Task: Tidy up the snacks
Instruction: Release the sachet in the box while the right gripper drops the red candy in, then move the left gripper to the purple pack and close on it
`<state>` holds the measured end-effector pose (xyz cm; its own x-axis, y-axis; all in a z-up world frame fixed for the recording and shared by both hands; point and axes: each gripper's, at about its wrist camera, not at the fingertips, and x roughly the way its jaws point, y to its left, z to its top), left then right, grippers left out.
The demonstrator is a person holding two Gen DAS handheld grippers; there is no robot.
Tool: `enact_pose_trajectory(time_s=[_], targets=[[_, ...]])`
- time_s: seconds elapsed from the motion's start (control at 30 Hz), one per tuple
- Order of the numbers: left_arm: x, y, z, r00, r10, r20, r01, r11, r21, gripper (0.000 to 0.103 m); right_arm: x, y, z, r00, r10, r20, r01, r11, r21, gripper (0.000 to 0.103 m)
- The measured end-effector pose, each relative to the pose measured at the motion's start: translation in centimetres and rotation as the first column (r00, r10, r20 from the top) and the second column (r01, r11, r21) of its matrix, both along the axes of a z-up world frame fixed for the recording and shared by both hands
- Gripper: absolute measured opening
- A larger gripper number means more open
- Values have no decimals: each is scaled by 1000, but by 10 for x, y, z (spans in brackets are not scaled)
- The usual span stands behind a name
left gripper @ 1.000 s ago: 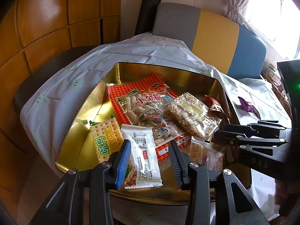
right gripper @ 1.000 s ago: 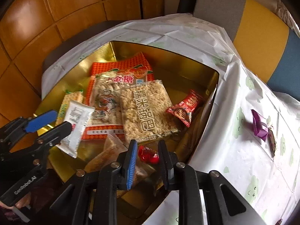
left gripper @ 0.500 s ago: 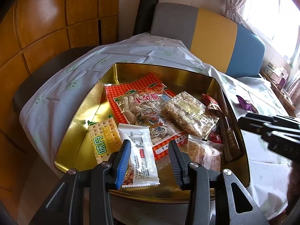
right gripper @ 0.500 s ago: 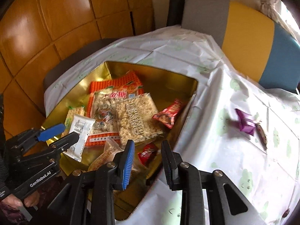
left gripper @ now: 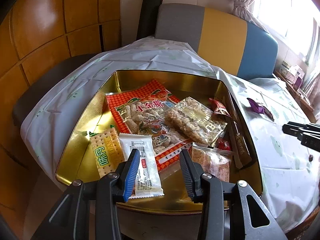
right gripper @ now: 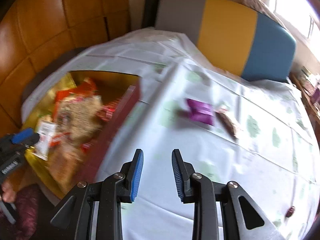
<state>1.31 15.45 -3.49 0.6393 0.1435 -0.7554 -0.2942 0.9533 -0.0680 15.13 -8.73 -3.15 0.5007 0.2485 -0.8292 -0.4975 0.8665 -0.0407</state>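
Gold tin (left gripper: 80, 140); red checkered packet (left gripper: 128, 104); purple wrapper (right gripper: 200, 111).

Left tongs (left gripper: 160, 172): angled steeply downward, jaws parted at a moderate gap, nothing pressed between the pads; blue pad on the left finger, dark ribbed pad on the right. Hand gripping their handle shows at the lower left edge of the right wrist view, sleeve dark red.

Right tongs (right gripper: 157, 175): angled downward, jaws apart with a narrower gap, empty; jaws have just been opening slightly. Their fingertips (left gripper: 300, 130) enter the left wrist view from its right edge.
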Motion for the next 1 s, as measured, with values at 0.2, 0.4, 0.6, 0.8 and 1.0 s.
enact_pose_trajectory(time_s=[0.2,0.4,0.6,0.8,1.0], targets=[[2,-11,3,1000,-24,-3,24,1000,13,42,14,-53,-1,995,-101,17,102,993,-60,30],[6,-28,9,997,-76,-1,76,997,33,42,26,-105,-2,979,-200,30,202,973,-114,33],[13,-53,15,989,-145,-1,145,988,45,42,41,-162,-15,947,-322,24,322,936,-140,34],[22,-87,21,970,-243,-8,243,968,62,42,55,-194,-28,887,-458,-46,453,887,-94,34],[45,-118,31,945,-325,-30,326,945,7,42,53,-198,-26,876,-479,-59,475,877,-72,34]])
